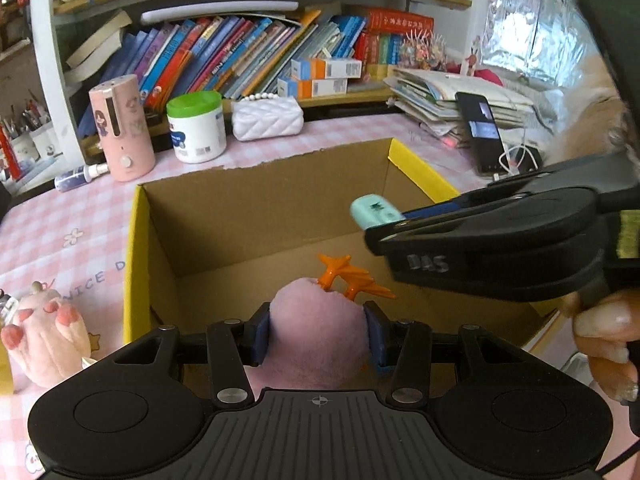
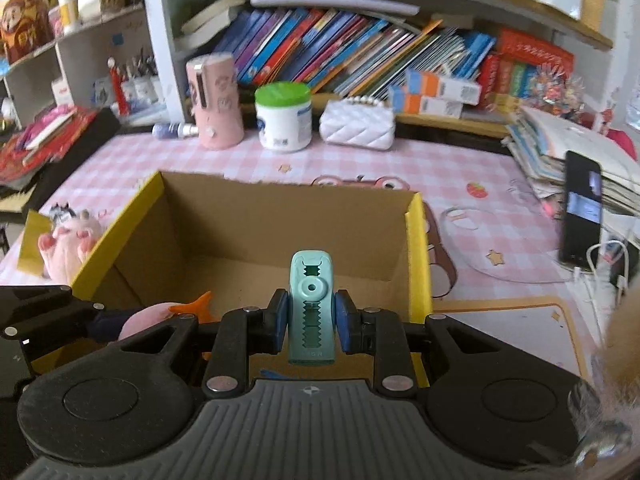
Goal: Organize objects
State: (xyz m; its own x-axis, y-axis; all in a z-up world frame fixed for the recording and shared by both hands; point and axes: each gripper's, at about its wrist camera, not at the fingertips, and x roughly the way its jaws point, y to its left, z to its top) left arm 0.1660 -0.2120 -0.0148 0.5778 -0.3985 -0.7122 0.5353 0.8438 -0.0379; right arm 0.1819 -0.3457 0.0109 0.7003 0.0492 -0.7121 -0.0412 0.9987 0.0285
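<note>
An open cardboard box [image 1: 264,200] with yellow edges stands on the pink checked table; it also shows in the right wrist view [image 2: 256,216]. My left gripper [image 1: 318,334] is shut on a pink plush toy [image 1: 316,320] with orange antlers [image 1: 348,276], held over the box's near side. My right gripper [image 2: 310,318] is shut on a teal clip-like piece [image 2: 311,304], held over the box. In the left wrist view the right gripper [image 1: 384,220] comes in from the right, the teal piece [image 1: 372,210] sticking out of it.
A pink plush animal [image 1: 44,332] lies left of the box. Behind the box stand a pink cylinder [image 1: 120,128], a green-lidded white jar [image 1: 196,126] and a white quilted purse [image 1: 266,118]. A phone [image 1: 480,132] leans on stacked papers at right. Bookshelves rise behind.
</note>
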